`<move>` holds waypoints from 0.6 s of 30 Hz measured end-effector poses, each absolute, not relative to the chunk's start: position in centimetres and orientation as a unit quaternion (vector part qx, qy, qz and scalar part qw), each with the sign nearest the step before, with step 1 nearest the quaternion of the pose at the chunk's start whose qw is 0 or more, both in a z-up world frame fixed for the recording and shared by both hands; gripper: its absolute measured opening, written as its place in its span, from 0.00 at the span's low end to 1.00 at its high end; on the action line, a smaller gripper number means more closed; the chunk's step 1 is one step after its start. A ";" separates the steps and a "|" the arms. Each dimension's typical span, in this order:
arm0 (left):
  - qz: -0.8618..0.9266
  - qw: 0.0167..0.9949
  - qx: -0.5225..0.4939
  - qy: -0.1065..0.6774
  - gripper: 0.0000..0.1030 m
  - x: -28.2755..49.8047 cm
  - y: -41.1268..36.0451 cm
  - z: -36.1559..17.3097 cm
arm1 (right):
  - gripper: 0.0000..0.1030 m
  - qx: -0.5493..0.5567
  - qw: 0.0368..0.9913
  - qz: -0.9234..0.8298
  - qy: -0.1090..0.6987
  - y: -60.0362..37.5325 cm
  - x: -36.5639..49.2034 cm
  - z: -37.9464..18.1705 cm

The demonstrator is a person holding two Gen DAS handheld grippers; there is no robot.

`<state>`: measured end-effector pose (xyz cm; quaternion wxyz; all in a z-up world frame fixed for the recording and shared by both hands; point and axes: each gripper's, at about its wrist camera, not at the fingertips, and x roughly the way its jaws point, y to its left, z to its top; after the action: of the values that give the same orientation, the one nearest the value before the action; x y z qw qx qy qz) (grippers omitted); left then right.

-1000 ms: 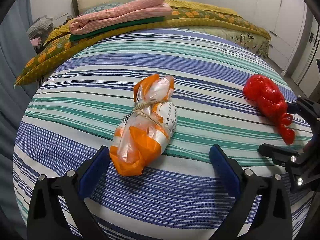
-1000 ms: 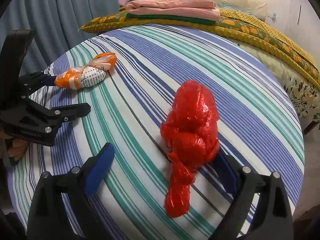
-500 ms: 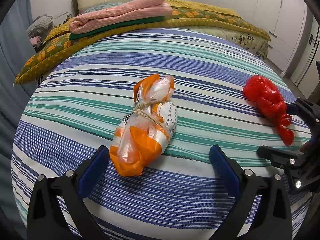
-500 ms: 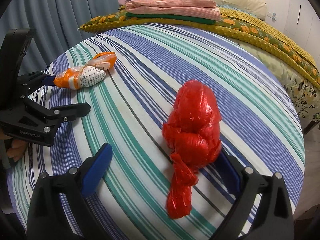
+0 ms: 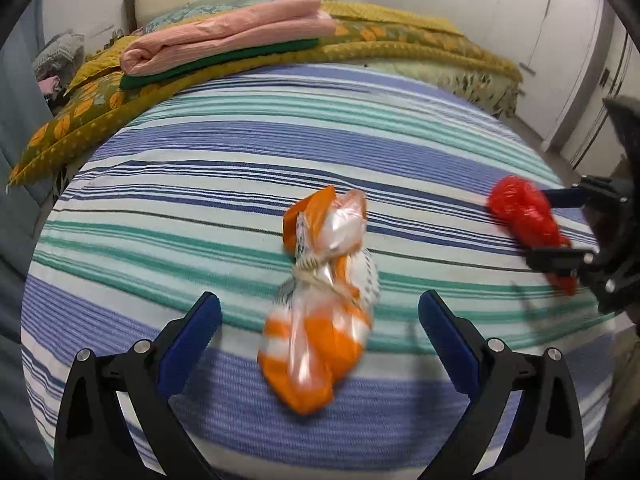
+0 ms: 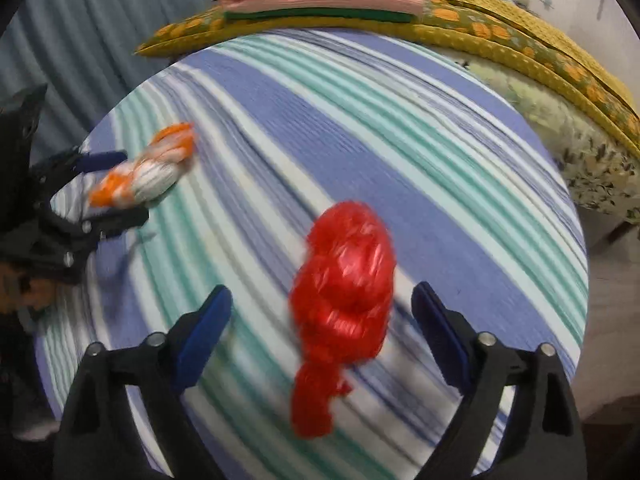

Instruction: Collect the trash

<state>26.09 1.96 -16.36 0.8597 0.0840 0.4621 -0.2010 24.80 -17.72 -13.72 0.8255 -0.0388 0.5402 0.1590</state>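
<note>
An orange and clear plastic trash bag tied with string [image 5: 324, 308] lies on the striped bed [image 5: 240, 168]. My left gripper [image 5: 320, 316] is open, with the bag between its blue fingers, not touching them. A red plastic trash bag [image 6: 344, 296] lies to the right. My right gripper [image 6: 322, 312] is open with the red bag between its fingers. The red bag [image 5: 524, 216] and right gripper also show in the left wrist view. The orange bag [image 6: 144, 172] also shows in the right wrist view.
Folded pink and green cloths [image 5: 228, 40] lie on a yellow patterned blanket [image 5: 100, 100] at the head of the bed. A grey curtain [image 6: 80, 32] hangs left. White cupboards [image 5: 560, 40] stand right. The bed edge drops off at the right [image 6: 580, 240].
Both grippers have moved forward and shifted sideways, so each bag now sits centred between its gripper's fingers. The frames are motion-blurred. Both stay open.
</note>
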 end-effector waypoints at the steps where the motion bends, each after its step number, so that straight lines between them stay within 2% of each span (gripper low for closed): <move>1: -0.202 0.860 0.086 0.461 0.89 26.2 1.8 -16.4 | 0.60 -0.034 0.820 0.158 0.550 -17.8 25.1 -14.1; 2: -0.204 0.859 0.090 0.460 0.84 26.3 1.5 -16.4 | 0.48 -0.032 0.818 0.154 0.553 -17.9 25.2 -14.3; 3: -0.205 0.858 0.097 0.460 0.81 26.3 1.1 -16.4 | 0.43 -0.027 0.819 0.154 0.553 -18.2 25.1 -14.3; 5: -0.204 0.855 0.119 0.462 0.59 26.4 0.5 -16.6 | 0.43 -0.013 0.824 0.152 0.545 -18.7 24.4 -13.9; 7: -0.206 0.856 0.128 0.456 0.47 26.0 0.1 -16.3 | 0.42 0.002 0.832 0.154 0.533 -19.1 23.3 -13.1; 13: -0.223 0.867 0.114 0.430 0.46 23.3 -1.2 -13.9 | 0.42 0.044 0.856 0.151 0.493 -22.6 17.9 -10.0; 18: -0.290 0.861 0.090 0.408 0.46 17.8 -5.6 -10.8 | 0.42 0.100 0.874 0.087 0.468 -31.7 11.3 -8.5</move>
<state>17.82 -5.56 -10.78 0.8608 0.0899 0.4083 -0.2902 11.29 -31.71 -8.45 0.8740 0.0997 0.4675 0.0873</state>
